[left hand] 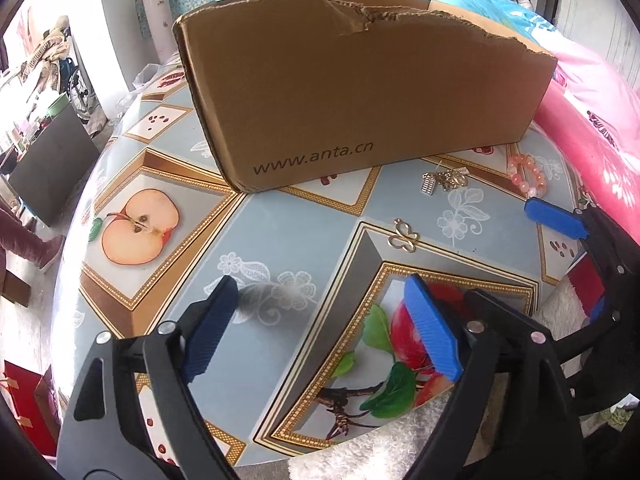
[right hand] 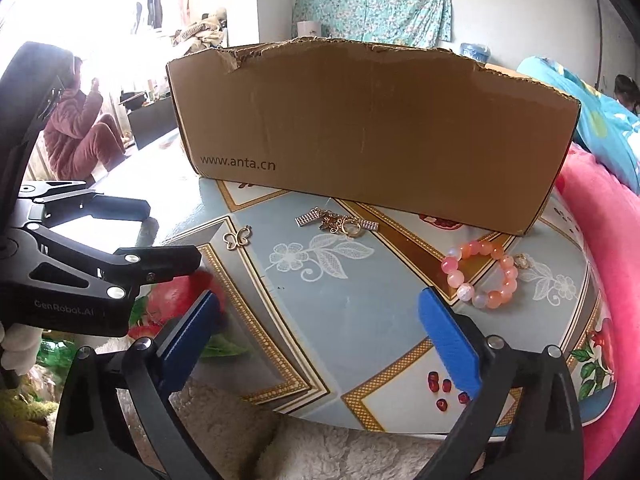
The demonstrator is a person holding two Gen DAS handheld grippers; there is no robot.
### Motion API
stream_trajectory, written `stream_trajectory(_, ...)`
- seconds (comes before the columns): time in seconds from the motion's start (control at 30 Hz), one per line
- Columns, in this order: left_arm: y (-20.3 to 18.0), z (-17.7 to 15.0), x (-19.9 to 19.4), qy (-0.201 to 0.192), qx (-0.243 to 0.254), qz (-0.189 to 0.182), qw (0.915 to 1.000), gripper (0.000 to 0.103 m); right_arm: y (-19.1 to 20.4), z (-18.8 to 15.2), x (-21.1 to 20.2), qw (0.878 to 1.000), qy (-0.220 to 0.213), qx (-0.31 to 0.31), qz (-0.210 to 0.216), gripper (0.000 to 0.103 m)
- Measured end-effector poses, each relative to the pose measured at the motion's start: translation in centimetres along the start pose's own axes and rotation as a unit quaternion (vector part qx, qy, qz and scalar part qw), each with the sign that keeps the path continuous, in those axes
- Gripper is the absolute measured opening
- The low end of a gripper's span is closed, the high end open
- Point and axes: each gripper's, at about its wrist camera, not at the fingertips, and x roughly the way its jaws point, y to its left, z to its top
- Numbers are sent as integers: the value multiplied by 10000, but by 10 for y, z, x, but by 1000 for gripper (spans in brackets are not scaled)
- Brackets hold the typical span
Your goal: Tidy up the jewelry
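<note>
A torn cardboard box (left hand: pixel 360 92) (right hand: pixel 372 132) stands at the back of the round table. In front of it lie a gold butterfly pendant (left hand: pixel 402 236) (right hand: pixel 237 239), a heap of gold chain with charms (left hand: pixel 446 180) (right hand: pixel 340 222) and a pink bead bracelet (left hand: pixel 528 174) (right hand: pixel 484 276). My left gripper (left hand: pixel 320 284) is open over the table's near part, the pendant just beyond its fingertips. My right gripper (right hand: pixel 318 298) is open and empty, with the bracelet just past its right pad (right hand: pixel 448 336). Nothing is between either pair of jaws.
The table (left hand: pixel 280 220) has a glossy fruit-pattern cover. A pink quilt (right hand: pixel 612 248) presses against its right side and white fleece (right hand: pixel 320 452) lies at the near edge. A person in a maroon suit (right hand: pixel 80 128) sits far left. Red boxes (left hand: pixel 24 404) stand on the floor.
</note>
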Motion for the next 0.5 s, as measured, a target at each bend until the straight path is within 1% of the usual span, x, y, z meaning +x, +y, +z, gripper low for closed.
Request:
stream_trajectory(0.03, 1, 0, 1, 20, -27, 13, 10000, 88, -1, -1, 0, 10000, -20, 0, 14, 97)
stream_trajectory(0.1, 3, 0, 2, 95, -72, 41, 9999, 94, -4, -4, -2, 10000, -53, -4, 8, 97)
stream_trajectory(0.23, 7, 1, 2, 214, -114, 52, 9997, 95, -5, -4, -5, 9999, 50, 5, 100, 97)
stream_trajectory(0.27, 7, 2, 2, 257, -151, 69, 9995, 95, -4, -2, -5, 10000, 78, 23, 22, 97)
stream_trajectory(0.33, 7, 2, 1, 292, -231, 131, 9992, 95, -6, -5, -9, 9999, -14, 40, -103, 97)
stream_trajectory(0.5, 3, -3, -2, 223, -403, 286, 9985, 96, -10, -10, -12, 9999, -143, 57, -67, 97)
